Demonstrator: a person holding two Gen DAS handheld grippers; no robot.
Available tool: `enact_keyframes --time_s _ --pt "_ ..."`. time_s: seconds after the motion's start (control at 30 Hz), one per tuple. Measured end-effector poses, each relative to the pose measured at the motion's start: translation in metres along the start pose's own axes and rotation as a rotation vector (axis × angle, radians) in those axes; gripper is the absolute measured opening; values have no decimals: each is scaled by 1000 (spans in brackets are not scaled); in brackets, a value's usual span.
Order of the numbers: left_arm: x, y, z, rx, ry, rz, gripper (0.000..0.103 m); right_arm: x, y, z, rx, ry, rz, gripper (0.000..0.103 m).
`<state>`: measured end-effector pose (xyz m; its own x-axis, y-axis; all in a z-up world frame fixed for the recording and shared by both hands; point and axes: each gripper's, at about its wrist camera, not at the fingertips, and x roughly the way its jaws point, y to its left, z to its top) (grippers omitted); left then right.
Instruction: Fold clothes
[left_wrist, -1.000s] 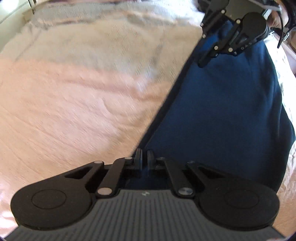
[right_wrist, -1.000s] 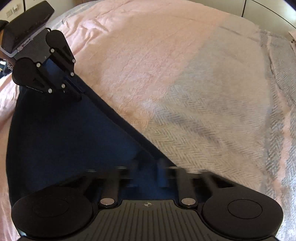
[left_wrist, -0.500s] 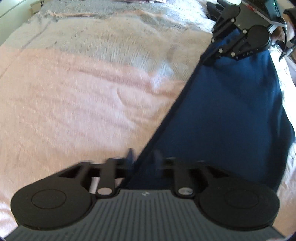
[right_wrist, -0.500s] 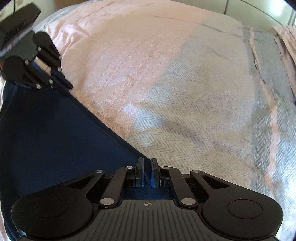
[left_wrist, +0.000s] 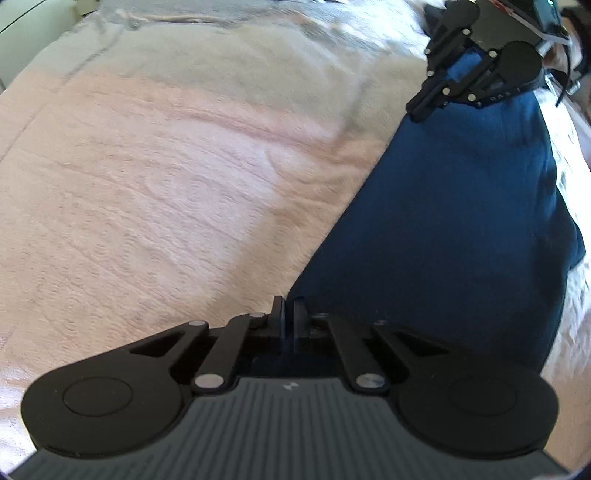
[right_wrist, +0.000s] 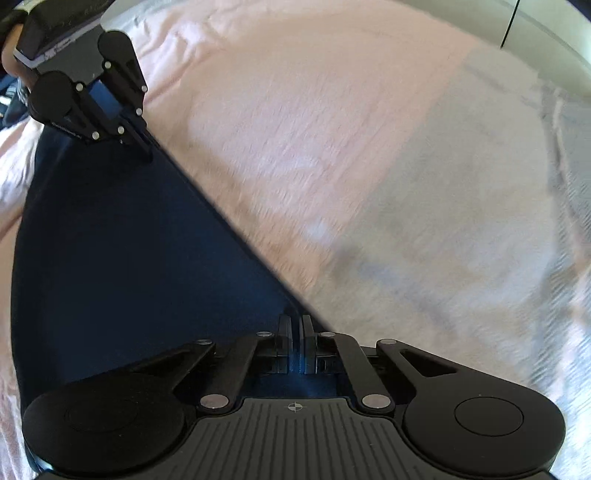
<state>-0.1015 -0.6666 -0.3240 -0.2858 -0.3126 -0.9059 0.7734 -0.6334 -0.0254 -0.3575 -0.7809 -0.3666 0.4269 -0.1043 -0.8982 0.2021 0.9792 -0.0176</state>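
Left wrist: smooth navy garment (left_wrist: 461, 221), seemingly taut, straight-edged, over bedspread (left_wrist: 166, 184).

You find very little to read here. On your right tool (left_wrist: 421, 110), seen from the left wrist, pale raised letters on the black finger link look like "DAS" followed by a stroke, but they are small and uncertain. On your left tool (right_wrist: 147, 153), seen from the right wrist, a line of tiny lettering runs along its link, too small to make out.
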Motion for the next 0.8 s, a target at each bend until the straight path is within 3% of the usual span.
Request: enact_keyframes --time_s 0.17,0.23,0.27,0.37,0.47,0.53,0.63,0.73,0.8 --pt "26 -3 -9 12 37 37 9 19 -6 1 25 9 -14 1" --pt "21 -2 -14 -8 23 76 23 23 -5 -3 65 0 -36 2" --pt "17 0 -18 -15 24 106 25 20 -3 -6 83 -4 -60 6" --pt "-5 11 -40 -42 53 194 26 7 5 -15 134 -8 -170 39" --pt "-41 17 -73 -79 74 298 25 -18 19 -25 205 -30 -248 41" --pt "-65 18 -97 -110 91 360 25 -38 33 -33 259 -69 -238 41" --pt "-95 10 -137 -160 135 423 26 -57 69 -45 332 -113 -148 41" --pt "-102 -2 -183 -178 239 441 27 -48 110 -60 321 -52 -61 41" --pt "-103 -13 -209 -149 298 458 27 -41 128 -68 307 -13 -86 41"
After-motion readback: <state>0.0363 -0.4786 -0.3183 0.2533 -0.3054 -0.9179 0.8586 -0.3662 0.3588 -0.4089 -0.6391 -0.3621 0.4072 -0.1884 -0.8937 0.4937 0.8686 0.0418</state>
